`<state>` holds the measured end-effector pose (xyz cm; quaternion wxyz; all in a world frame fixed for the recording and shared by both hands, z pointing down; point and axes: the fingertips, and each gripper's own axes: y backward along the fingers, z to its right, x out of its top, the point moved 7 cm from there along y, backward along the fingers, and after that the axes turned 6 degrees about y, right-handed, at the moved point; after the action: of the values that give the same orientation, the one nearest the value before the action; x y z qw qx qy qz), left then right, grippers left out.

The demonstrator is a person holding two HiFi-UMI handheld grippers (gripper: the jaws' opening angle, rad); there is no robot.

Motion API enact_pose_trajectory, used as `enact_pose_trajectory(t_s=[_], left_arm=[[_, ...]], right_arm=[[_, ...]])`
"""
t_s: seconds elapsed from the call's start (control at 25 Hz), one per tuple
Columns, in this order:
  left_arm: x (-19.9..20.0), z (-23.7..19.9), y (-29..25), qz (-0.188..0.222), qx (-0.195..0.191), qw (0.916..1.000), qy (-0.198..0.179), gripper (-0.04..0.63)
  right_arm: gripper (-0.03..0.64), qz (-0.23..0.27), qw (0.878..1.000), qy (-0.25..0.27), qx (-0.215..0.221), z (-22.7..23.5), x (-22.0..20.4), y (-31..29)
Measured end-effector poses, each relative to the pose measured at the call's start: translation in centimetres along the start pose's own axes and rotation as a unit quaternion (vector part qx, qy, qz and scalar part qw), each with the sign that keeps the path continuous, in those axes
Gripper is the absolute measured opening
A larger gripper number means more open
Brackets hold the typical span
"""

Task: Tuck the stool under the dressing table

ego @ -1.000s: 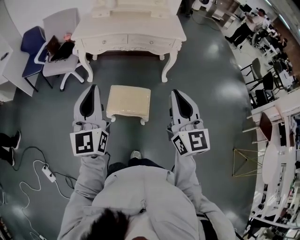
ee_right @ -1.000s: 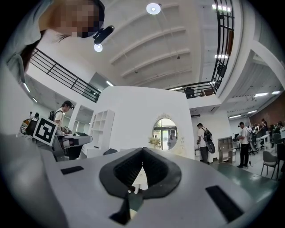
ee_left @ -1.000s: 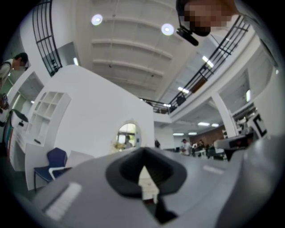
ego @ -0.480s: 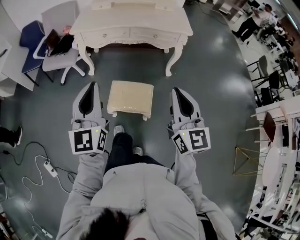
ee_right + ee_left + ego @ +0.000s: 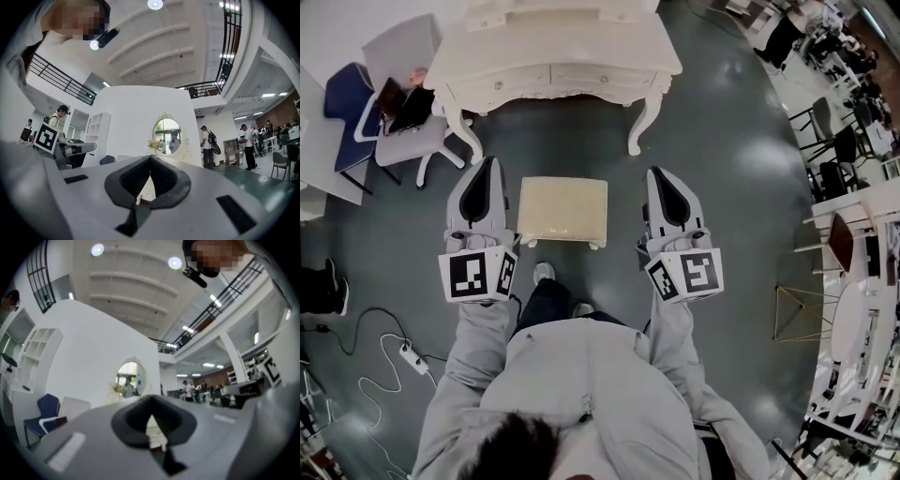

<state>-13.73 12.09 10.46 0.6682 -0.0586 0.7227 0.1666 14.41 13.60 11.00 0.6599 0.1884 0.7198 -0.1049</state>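
Stool (image 5: 562, 208) stands between left hand-held gripper (image 5: 488, 163) and right hand-held gripper (image 5: 657, 172), both closed, empty.

Cream stool (image 5: 562, 209) before white dressing table (image 5: 553, 56)

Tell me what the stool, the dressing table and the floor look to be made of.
Stool: cream padded seat, fabric or leatherette, matte; small white legs, probably painted wood.
Dressing table: likely white-painted wood, slight sheen, judging by the carved apron, drawers and curved legs.
Floor: dark grey and glossy; the light reflections suggest epoxy or polished concrete.
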Motion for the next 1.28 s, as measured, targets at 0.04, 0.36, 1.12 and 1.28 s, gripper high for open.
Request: enact_pose_trajectory(t_s=[0.04,0.36,1.12,1.28], left_arm=[[-0.2,-0.4,-0.7,-0.002,-0.004,1.0,0.001,0.009],[-2.3,-2.8,-5.2,-0.028,-0.039,0.9988,0.007,0.009],[-12.4,-6.6,-8.7,-0.142,-0.07,0.9868,0.034,0.009],[-14.3,-6.7,-8.4,-0.168,-0.069,0.9824,0.043,0.009]], right_arm=[[0.0,-0.002,1.0,0.0,-0.004,0.0,-0.2,-0.6],[0.0,-0.027,0.999,-0.012,-0.031,0.1,-2.4,-4.4],[0.0,-0.157,0.984,-0.058,-0.06,-1.4,-12.4,-7.9],[0.0,-0.188,0.978,-0.073,-0.063,-1.7,-14.4,-7.4]])
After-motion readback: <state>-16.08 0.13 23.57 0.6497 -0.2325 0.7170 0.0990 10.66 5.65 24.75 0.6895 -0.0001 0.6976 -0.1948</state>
